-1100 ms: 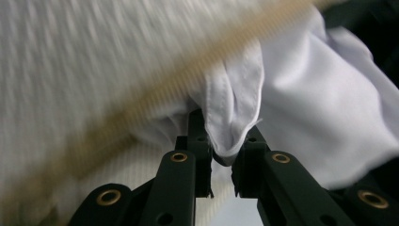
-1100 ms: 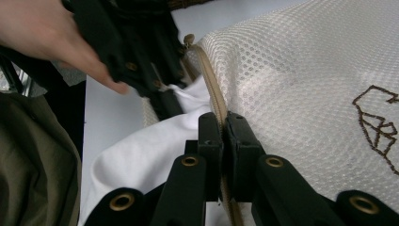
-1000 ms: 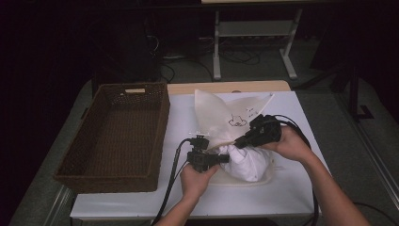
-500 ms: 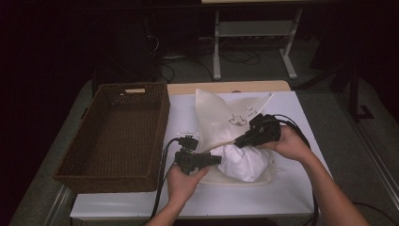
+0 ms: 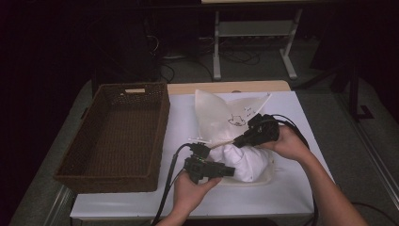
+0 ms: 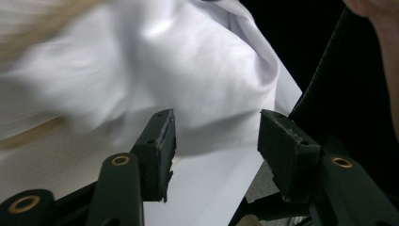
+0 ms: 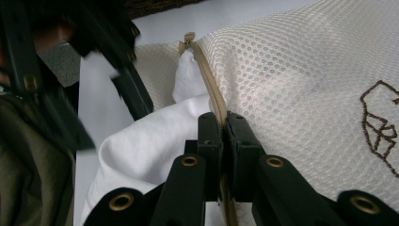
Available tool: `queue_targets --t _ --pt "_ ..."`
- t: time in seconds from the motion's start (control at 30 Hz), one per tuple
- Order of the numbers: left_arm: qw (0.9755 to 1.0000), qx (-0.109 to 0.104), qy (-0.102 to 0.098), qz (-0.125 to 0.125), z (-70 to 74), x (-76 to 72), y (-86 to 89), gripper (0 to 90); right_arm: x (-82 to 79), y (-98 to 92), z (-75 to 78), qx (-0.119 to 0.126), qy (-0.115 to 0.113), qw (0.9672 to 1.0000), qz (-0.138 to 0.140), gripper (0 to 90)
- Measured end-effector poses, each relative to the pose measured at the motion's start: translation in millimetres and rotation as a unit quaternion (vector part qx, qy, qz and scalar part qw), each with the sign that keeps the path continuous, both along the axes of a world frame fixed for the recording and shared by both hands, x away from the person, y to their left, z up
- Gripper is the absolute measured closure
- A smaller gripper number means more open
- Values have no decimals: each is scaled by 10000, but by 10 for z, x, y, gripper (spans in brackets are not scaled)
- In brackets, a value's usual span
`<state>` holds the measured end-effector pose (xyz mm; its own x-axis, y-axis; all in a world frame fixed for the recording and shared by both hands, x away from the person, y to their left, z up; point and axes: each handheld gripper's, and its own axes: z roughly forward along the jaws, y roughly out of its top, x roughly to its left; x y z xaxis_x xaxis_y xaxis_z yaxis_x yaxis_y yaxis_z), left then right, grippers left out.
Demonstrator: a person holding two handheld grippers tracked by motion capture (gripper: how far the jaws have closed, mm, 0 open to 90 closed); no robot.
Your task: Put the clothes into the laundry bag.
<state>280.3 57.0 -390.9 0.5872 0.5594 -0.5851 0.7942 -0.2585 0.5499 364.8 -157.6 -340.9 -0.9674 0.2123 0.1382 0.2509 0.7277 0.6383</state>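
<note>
**White garment partly packed into mesh bag, opening held up**

A white garment (image 5: 244,162) is seen about halfway into a cream mesh laundry bag (image 5: 219,115) that lies on the white-covered bench (image 5: 291,188), just right of an empty wicker basket (image 5: 117,136). The bag's zipped edge is pinched by the right gripper (image 5: 239,140), its jaws pressed together on the tan zipper tape (image 7: 214,96), so that the mouth of the bag is held lifted over the cloth. In the right gripper view the garment is shown bulging out beneath that edge, with the zipper pull (image 7: 189,36) at the far end of the opening.

The left gripper (image 5: 228,171) is held at the near side of the bundle, touching or just beside the cloth. Its jaws have just been opening and stand spread; in the left gripper view a fold of the white garment (image 6: 188,80) is seen just beyond the pads (image 6: 162,141), with nothing pinched between them.

As judged from how things lie, the stuffing is well begun but not finished: a large part of the cloth is already under the mesh, while a rounded mass remains outside at the near edge. That remainder is yet to be pushed in, and the zipper is not yet closed. The basket has not been used.
</note>
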Motion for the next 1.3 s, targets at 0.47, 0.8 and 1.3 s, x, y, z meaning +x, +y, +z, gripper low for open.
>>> queue_targets --t 0.47,0.8,1.3 --pt "9968 -185 -186 760 -180 364 -96 793 -34 -37 4 -27 -6 10000 36 849" --pt "9952 -279 -281 889 -160 381 17 784 -17 -31 1 -13 40 10000 42 847" --pt "9993 256 -137 214 -156 128 -39 474 23 -39 -13 -2 25 10000 -32 846"
